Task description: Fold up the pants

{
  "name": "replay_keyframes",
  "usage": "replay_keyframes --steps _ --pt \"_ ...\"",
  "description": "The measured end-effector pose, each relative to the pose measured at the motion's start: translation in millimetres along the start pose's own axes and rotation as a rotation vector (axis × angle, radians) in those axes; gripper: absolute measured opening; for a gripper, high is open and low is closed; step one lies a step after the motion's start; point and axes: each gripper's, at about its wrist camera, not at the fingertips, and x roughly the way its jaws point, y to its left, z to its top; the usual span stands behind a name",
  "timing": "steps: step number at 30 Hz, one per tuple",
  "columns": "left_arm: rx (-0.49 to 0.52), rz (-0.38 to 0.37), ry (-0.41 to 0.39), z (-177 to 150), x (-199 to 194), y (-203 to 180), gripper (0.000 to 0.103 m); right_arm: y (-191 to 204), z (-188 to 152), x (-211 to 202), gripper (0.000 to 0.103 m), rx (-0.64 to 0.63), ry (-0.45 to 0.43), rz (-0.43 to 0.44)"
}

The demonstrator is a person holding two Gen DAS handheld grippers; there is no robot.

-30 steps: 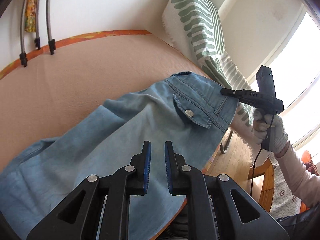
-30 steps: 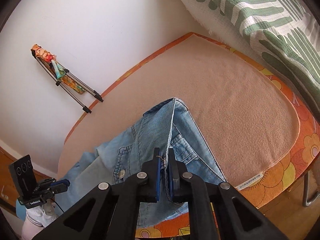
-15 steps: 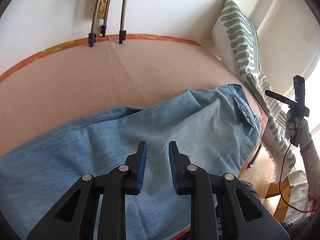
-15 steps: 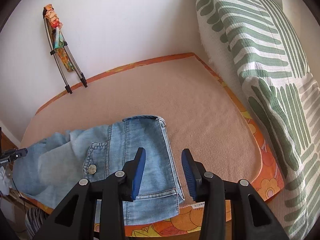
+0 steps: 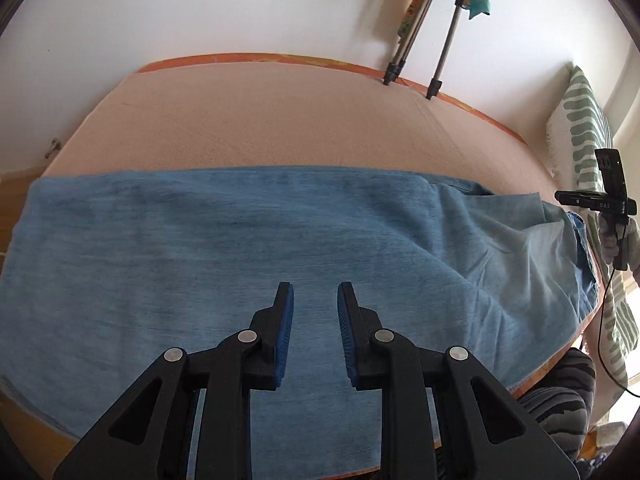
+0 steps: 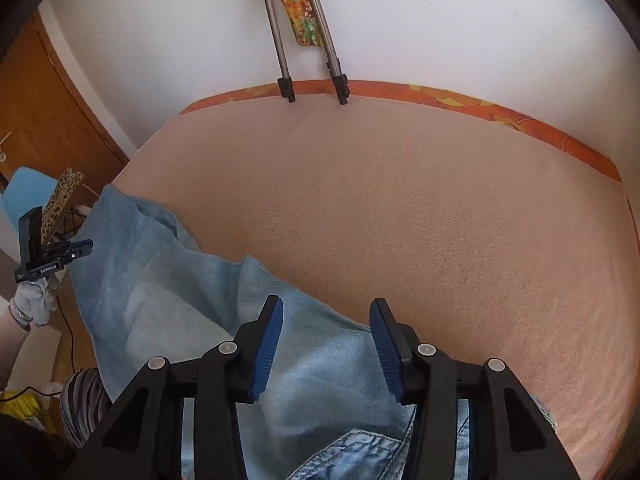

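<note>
Light blue denim pants lie spread flat and sideways across the peach bed cover. In the left wrist view my left gripper hovers over the middle of the legs, open by a narrow gap with nothing between its blue pads. In the right wrist view the pants run off to the lower left, with the stitched waistband at the bottom. My right gripper hangs above the cloth near the waist. Its jaws are opening and no denim is pinched between them.
Tripod legs stand against the white wall at the bed's far edge. A green-striped pillow leans at the right. A gloved hand shows at the right edge. A wooden door is at the left, a striped knee by the near edge.
My right gripper let go of the waistband and opened wide. My left gripper slid along the legs, its gap a little wider. The pants now lie flat.
</note>
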Motion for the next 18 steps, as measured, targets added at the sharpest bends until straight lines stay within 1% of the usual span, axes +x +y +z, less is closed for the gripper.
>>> replay_keyframes --steps 1,3,5,7,10,11,12,13,14,15,17,18 --pt "-0.021 0.010 -0.001 -0.8 -0.7 10.5 0.021 2.7 3.8 12.1 0.048 -0.019 0.029 0.017" --pt "-0.065 0.026 -0.011 -1.6 -2.3 28.3 0.021 7.8 8.6 33.3 0.048 -0.056 0.073 0.023" --pt "-0.095 0.040 -0.015 -2.3 -2.8 41.2 0.021 9.2 10.5 48.9 0.048 -0.069 0.107 0.056" --pt "-0.091 0.068 -0.020 -3.4 -2.1 47.1 0.021 9.6 10.7 57.5 0.048 -0.077 0.119 0.077" --pt "-0.099 0.085 -0.026 -4.6 1.1 54.3 0.021 12.7 8.8 64.7 0.048 -0.086 0.128 0.092" --pt "-0.109 0.087 -0.030 -6.3 2.6 58.3 0.021 14.2 6.9 66.3 0.045 -0.090 0.130 0.096" --pt "-0.119 0.089 -0.032 -7.4 3.8 61.0 0.021 15.1 4.8 67.9 0.037 -0.090 0.135 0.106" --pt "-0.129 0.089 -0.033 -8.3 6.0 62.2 0.021 15.9 2.6 69.2 0.034 -0.089 0.141 0.113" --pt "-0.137 0.088 -0.035 -9.7 7.0 64.0 0.021 18.4 -0.7 67.2 0.028 -0.095 0.136 0.109" --pt "-0.142 0.083 -0.047 -10.9 6.8 64.9 0.021 21.5 -2.0 67.1 0.017 -0.105 0.129 0.102" --pt "-0.140 0.084 -0.057 -11.5 7.6 65.5 0.021 30.1 -6.1 64.1 0.007 -0.119 0.113 0.097" --pt "-0.135 0.088 -0.060 -12.3 7.7 64.7 0.021 35.1 -8.5 60.3 0.004 -0.133 0.098 0.079"
